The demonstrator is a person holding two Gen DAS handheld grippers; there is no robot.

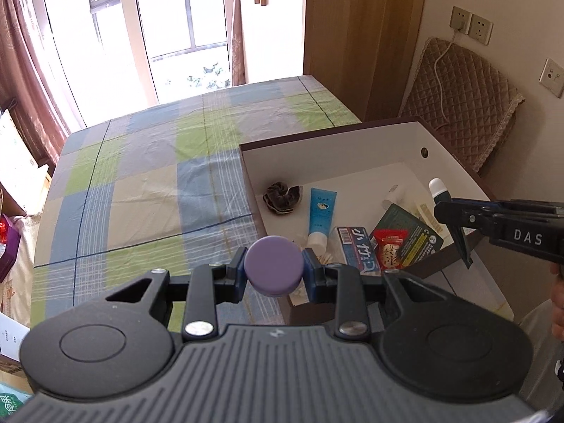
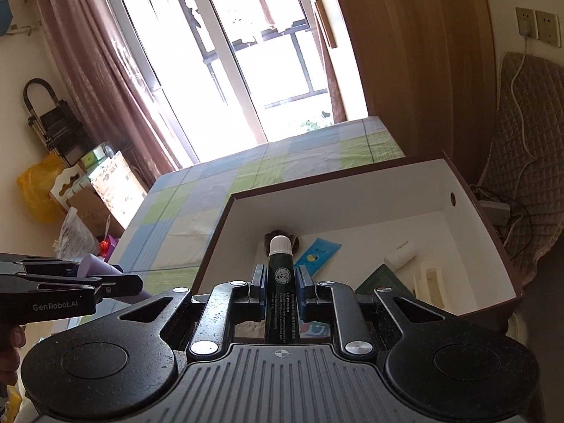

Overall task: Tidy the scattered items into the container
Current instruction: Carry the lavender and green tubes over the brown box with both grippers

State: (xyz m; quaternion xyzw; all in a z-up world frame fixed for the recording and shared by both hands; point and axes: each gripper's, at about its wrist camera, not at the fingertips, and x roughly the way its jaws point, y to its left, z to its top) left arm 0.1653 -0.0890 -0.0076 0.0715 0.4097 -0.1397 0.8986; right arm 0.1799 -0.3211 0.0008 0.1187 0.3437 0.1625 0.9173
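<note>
On the left, the left tongs [image 1: 274, 270] are clamped on a round purple jar [image 1: 274, 264], pads pressing its curved sides, and they hold it in the air over the near left corner of the box [image 1: 331, 141], just above the checked bed sheet [image 1: 141, 183]. I'd guess the jar is hard, smooth plastic and fairly light; being round, it could roll or squirt out of the pads, so a grip square across its widest part, as here, looks the safest.

Further right, inside the white-lined box, lie a dark scrunchie [image 1: 283, 196], a blue tube [image 1: 321, 215], a blue carton [image 1: 357, 251], a red packet [image 1: 390, 253] and a green sachet [image 1: 409, 234].

On the right, the right tongs [image 2: 280, 286] grip a dark green lip balm tube [image 2: 280, 275] with a white cap [image 2: 280, 245], lengthwise between the pads, cap pointing into the box. It looks slim, stiff and very light; held along its barrel it should slide out easily once the tongs loosen. Both things seem close to being dropped in.
</note>
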